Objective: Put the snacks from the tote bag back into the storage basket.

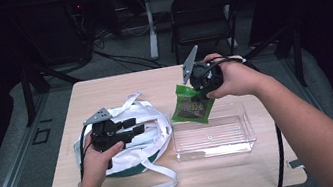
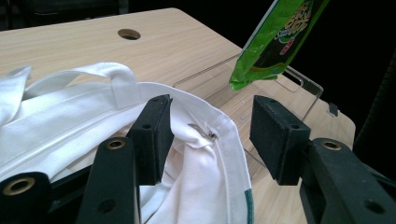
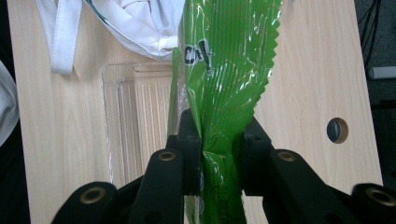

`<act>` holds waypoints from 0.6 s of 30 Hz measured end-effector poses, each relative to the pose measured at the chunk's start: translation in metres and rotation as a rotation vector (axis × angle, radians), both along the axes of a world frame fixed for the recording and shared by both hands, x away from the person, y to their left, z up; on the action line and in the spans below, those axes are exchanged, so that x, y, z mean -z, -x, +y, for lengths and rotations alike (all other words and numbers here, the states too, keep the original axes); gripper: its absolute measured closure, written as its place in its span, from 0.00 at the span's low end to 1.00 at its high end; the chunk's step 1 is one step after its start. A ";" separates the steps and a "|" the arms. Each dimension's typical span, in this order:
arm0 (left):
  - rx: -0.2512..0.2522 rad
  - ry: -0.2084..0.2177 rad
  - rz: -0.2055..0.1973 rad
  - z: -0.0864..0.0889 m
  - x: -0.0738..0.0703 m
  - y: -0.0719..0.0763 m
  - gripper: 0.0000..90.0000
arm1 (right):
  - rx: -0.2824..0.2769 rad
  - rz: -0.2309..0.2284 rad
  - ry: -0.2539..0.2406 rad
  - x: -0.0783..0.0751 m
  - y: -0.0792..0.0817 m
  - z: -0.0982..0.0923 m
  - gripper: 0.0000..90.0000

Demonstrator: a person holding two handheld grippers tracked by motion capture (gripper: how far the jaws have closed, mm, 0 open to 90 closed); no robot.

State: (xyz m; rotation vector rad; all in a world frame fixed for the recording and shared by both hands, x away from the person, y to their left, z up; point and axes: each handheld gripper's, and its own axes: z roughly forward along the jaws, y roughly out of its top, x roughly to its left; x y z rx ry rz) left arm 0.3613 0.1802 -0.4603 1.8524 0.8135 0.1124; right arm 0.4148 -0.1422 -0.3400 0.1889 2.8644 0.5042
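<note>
Snack packet, green and crinkly with a serrated seal, hangs in the air from the right tool, just above the back left corner of a clear plastic tray.

The pale wooden worktop carries everything. On its left half lies a white cloth tote bag with long white handles trailing toward the near edge. Just to the right of the bag sits the clear tray, a shallow transparent box with nothing visible inside it.

The right tool, held in the person's right hand, is pressed together on the top seal of the packet. In the right gripper view the packet runs straight out from between the jaws, so its long axis hangs downward, tilted a little toward the bag. The tray lies directly beneath and slightly to the packet's right, as seen from above.

The left tool, in the left hand, rests over the bag's mouth. Its jaws stand spread, one pad inside the white hem and the other outside, not pinching it.

Judging from this, the packet is nearer the tray than the bag, and a short lowering to the right would set it inside.
</note>
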 end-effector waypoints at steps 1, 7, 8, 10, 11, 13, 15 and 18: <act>-0.005 0.004 0.000 0.000 0.000 0.000 0.54 | 0.000 -0.003 0.005 0.000 -0.001 0.000 0.83; -0.015 -0.001 -0.001 0.004 0.001 -0.002 0.54 | 0.008 -0.010 0.006 0.003 -0.004 -0.003 0.83; -0.015 -0.001 -0.001 0.004 0.001 -0.002 0.54 | 0.008 -0.010 0.006 0.003 -0.004 -0.003 0.83; -0.024 0.008 -0.001 0.005 0.002 -0.002 0.54 | 0.011 -0.014 0.023 0.003 -0.006 -0.004 0.82; -0.024 0.007 -0.002 0.005 0.002 -0.002 0.54 | 0.013 -0.012 0.019 0.004 -0.006 -0.004 0.82; -0.024 0.005 -0.002 0.005 0.002 -0.003 0.54 | 0.018 -0.013 0.021 0.005 -0.007 -0.005 0.82; -0.026 -0.002 0.000 0.005 0.002 -0.003 0.54 | 0.018 -0.016 0.021 0.006 -0.009 -0.005 0.82; -0.031 -0.007 0.000 0.006 0.003 -0.004 0.54 | 0.020 -0.019 0.031 0.008 -0.011 -0.005 0.82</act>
